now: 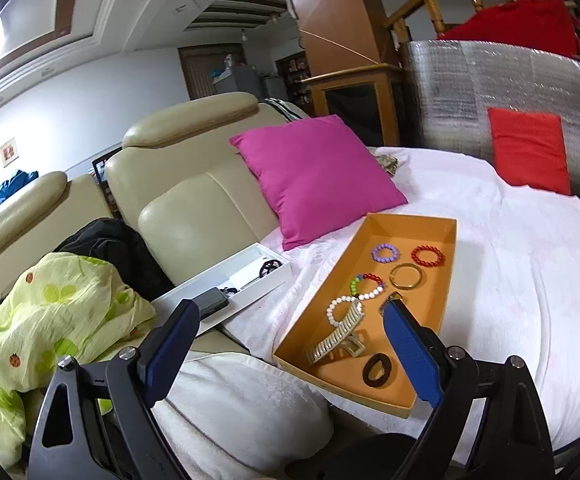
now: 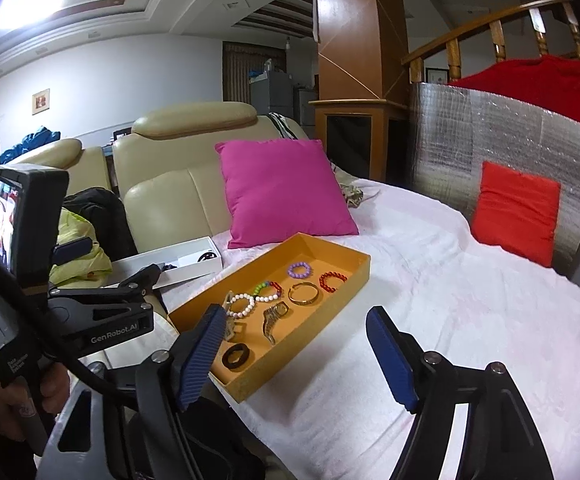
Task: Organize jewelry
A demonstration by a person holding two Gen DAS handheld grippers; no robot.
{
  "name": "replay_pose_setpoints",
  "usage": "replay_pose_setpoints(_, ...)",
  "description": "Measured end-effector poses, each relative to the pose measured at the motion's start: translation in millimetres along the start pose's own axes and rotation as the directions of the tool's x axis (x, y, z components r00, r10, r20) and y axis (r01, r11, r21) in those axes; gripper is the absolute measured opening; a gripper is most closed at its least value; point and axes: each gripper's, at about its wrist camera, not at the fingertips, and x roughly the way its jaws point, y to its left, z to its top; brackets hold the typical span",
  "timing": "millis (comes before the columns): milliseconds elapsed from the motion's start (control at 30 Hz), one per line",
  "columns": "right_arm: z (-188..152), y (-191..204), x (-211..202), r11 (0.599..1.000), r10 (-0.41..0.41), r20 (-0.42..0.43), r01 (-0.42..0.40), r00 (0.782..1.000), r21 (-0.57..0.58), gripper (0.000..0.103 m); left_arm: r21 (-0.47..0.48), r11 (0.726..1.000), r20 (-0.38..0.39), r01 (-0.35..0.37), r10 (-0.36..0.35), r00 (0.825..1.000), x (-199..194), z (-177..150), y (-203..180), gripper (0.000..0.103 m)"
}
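Note:
An orange tray (image 1: 447,276) (image 2: 353,276) lies on the white blanket. It holds a purple bead bracelet (image 1: 385,252) (image 2: 300,270), a red bead bracelet (image 1: 427,256) (image 2: 333,281), a gold bangle (image 1: 406,276) (image 2: 303,294), a multicolour bead bracelet (image 1: 366,286) (image 2: 268,291), a white bead bracelet (image 1: 339,308) (image 2: 241,306), a cream hair claw (image 1: 339,336), a small comb clip (image 2: 272,320) and a dark ring (image 1: 379,370) (image 2: 237,356). My left gripper (image 1: 290,348) is open and empty above the tray's near left end. My right gripper (image 2: 293,356) is open and empty over the tray's near right edge.
A white box (image 1: 226,280) (image 2: 186,262) with dark items sits on the sofa arm left of the tray. A pink cushion (image 1: 313,176) (image 2: 282,188) leans behind the tray. A red cushion (image 1: 529,150) (image 2: 515,212) rests against a silver panel. A green cloth (image 1: 50,320) lies left.

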Motion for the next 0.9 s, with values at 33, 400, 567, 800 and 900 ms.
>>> replay_pose_setpoints(33,0.7,2.4,0.3,1.0,0.0,0.0,0.0,1.0,-0.003,0.077,-0.01,1.0,0.006,0.003,-0.003,1.0,-1.1,0.3,3.8,0.093)
replay_pose_setpoints(400,9.8,23.6,-4.8,0.999,0.033,0.057,-0.034,0.998,0.005,0.077,-0.097,0.995,0.125,-0.03,0.042,0.991,-26.0,4.6,39.6,0.103)
replay_pose_setpoints(567,10.1,30.5,-4.6,0.999,0.034,0.061,-0.034,0.998,-0.001,0.078,-0.14,0.988,0.148,-0.058,0.079,0.986,-32.6,7.7,57.1,0.103)
replay_pose_setpoints(800,10.1,34.7,-7.2,0.999,0.034,0.079,-0.034,0.996,-0.004,0.078,-0.124,0.987,0.146,-0.102,0.119,0.982,-33.4,4.0,62.6,0.103)
replay_pose_setpoints(900,9.9,35.1,-8.3,1.0,0.027,0.087,-0.026,0.996,-0.015,0.078,-0.112,0.988,0.174,-0.109,0.128,0.976,-40.7,3.1,60.5,0.103)
